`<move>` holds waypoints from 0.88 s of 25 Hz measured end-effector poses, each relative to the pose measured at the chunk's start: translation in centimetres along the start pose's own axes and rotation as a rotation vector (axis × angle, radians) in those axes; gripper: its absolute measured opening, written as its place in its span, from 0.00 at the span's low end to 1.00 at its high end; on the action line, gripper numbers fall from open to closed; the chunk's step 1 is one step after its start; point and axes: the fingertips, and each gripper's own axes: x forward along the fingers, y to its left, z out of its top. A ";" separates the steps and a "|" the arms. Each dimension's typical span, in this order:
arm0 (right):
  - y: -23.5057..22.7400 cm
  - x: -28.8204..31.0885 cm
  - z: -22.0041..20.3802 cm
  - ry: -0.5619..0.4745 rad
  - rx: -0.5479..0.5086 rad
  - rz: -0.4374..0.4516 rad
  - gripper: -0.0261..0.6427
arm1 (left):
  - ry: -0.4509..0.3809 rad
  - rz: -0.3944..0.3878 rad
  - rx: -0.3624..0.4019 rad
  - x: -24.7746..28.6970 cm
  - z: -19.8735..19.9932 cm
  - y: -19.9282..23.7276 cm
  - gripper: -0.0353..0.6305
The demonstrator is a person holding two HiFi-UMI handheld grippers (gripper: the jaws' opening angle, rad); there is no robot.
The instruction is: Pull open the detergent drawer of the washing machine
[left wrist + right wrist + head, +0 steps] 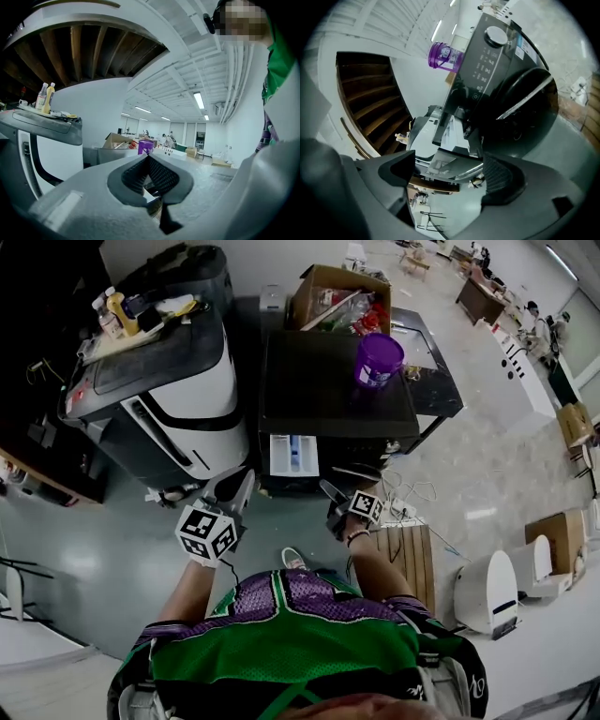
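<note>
The black washing machine (333, 395) stands in front of me, its white detergent drawer (293, 454) sticking out of the front at the upper left. In the right gripper view the drawer (451, 133) juts from the dark front panel (487, 61) above the round door. My left gripper (244, 486) hovers just left of the drawer with its jaws closed together on nothing (148, 157). My right gripper (330, 493) hangs just right of the drawer, apart from it, open and empty (449, 166).
A purple cup (379, 360) stands on the washer's top. A white and grey appliance (178, 395) with bottles on it is close on the left. An open cardboard box (337, 298) sits behind. A wooden crate (410, 554) and cables (405, 495) lie at the right.
</note>
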 end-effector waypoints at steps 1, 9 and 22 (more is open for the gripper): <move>0.3 -0.2 0.3 0.016 -0.044 -0.007 0.70 | 0.004 0.005 0.001 0.1 -0.1 0.2 0.08; 4.9 -1.2 2.8 0.107 -0.467 -0.046 0.70 | 0.018 0.077 -0.005 0.5 -0.2 1.8 0.08; 21.3 -2.7 3.5 0.011 -0.964 0.053 0.69 | -0.032 0.120 0.019 -1.7 3.5 2.7 0.08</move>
